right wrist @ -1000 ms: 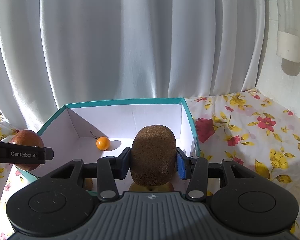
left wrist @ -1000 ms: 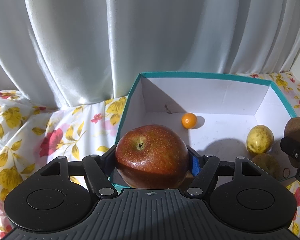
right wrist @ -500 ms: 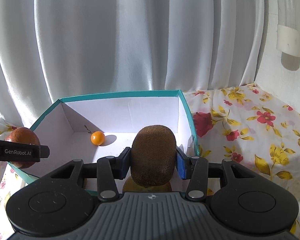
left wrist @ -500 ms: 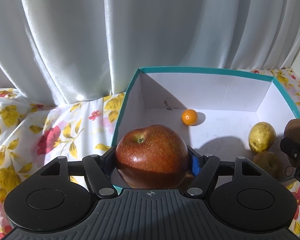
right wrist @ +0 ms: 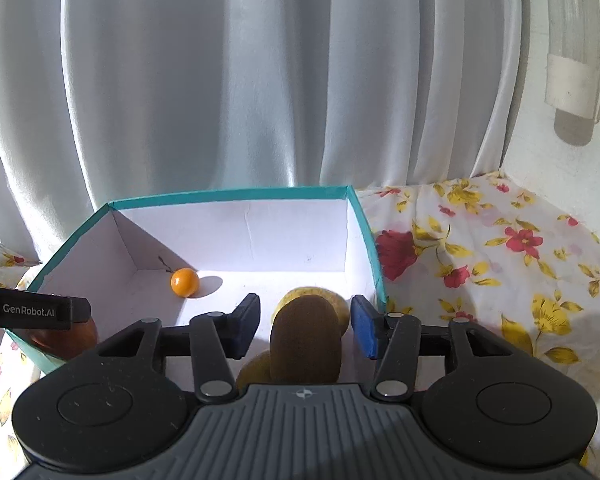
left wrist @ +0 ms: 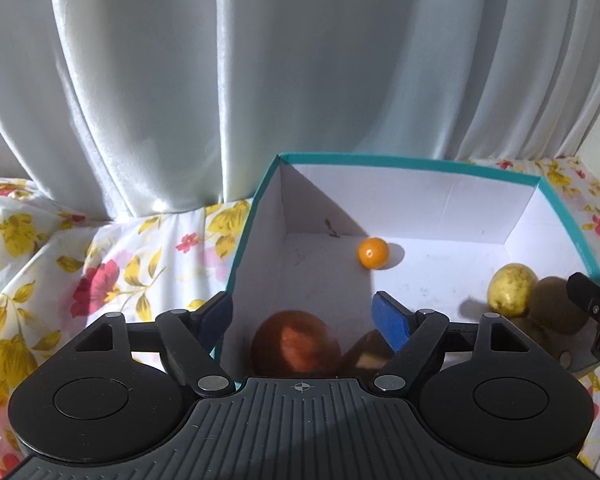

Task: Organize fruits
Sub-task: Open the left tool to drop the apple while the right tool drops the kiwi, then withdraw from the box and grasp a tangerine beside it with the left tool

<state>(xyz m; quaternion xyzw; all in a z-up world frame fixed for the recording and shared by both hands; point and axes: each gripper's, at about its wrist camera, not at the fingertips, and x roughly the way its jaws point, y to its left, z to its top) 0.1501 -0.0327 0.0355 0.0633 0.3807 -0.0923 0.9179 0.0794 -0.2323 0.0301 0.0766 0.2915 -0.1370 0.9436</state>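
Observation:
My left gripper (left wrist: 302, 318) hangs over the near left corner of the white box with a teal rim (left wrist: 380, 159), and its jaws are opening. The red apple (left wrist: 296, 348) is a blur below and between the pads, free of them. Over the box's right side, my right gripper (right wrist: 306, 328) is opening too. The brown kiwi (right wrist: 306, 340) stands between its blue pads with a gap on each side. A small orange fruit (left wrist: 373, 253) (right wrist: 185, 282) lies near the back wall. A yellow fruit (left wrist: 512, 289) (right wrist: 334, 300) lies by the kiwi (left wrist: 552, 308).
The box (right wrist: 228, 196) sits on a flowered cloth (right wrist: 500, 264) in front of a white curtain (left wrist: 300, 80). The left gripper's finger (right wrist: 36, 312) shows at the left of the right wrist view, above the apple (right wrist: 68, 336). A wall stands at the right.
Both grippers have opened. The apple has dropped out of the left pads into the box. The kiwi has come free of the right pads and sunk a little.

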